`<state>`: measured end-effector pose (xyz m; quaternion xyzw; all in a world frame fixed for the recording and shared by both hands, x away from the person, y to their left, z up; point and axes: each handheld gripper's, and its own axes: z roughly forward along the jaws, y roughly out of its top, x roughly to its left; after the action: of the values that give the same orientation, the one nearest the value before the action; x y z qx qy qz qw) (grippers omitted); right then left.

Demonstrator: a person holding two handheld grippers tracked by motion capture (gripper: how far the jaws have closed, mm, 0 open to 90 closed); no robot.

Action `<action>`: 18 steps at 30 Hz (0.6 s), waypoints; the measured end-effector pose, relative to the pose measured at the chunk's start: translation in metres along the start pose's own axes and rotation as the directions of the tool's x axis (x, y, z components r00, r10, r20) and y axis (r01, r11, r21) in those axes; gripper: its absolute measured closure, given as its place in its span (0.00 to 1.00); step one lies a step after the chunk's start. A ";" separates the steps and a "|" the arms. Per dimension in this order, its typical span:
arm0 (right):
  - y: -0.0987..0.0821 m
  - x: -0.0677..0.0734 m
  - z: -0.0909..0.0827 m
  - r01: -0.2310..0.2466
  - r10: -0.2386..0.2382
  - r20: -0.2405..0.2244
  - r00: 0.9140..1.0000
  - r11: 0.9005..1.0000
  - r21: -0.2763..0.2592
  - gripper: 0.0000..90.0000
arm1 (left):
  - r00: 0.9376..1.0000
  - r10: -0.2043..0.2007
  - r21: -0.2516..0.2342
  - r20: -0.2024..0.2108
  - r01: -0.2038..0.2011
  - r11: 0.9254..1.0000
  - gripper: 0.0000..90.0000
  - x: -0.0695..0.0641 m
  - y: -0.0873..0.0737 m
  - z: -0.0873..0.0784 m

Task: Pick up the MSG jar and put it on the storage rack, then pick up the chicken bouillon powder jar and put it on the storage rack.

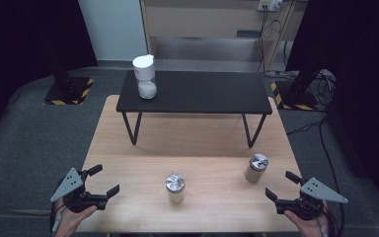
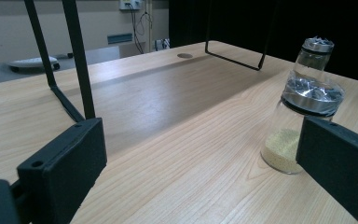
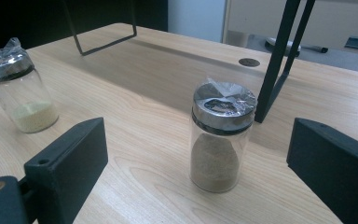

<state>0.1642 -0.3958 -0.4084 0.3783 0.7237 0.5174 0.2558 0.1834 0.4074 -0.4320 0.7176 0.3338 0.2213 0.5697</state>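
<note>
**Two spice jars, upright on the wooden table**

Jar with yellow powder [image 1: 175, 187]: clear glass, metal lid under crinkled plastic film, filled only at the bottom. Stands in front of the black shelf [image 1: 196, 92], about level with its middle.

Jar with brown powder [image 1: 255, 169]: same build (film also on lid), roughly one-third full. Stands nearer the shelf, just in front of its right leg.
</note>
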 end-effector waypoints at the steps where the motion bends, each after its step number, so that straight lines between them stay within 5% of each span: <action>1: 0.000 0.000 0.000 0.000 0.000 0.000 1.000 1.000 0.000 0.06 | 1.000 0.003 0.001 0.000 -0.003 1.000 0.01 0.000 0.000 0.000; 18: 0.000 0.001 -0.002 0.003 -0.003 -0.003 1.000 1.000 -0.005 0.06 | 1.000 0.002 0.007 0.007 -0.002 1.000 0.00 0.000 0.001 0.003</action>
<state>0.1622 -0.3958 -0.4082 0.3758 0.7232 0.5196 0.2564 0.1859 0.4058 -0.4320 0.7208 0.3320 0.2182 0.5680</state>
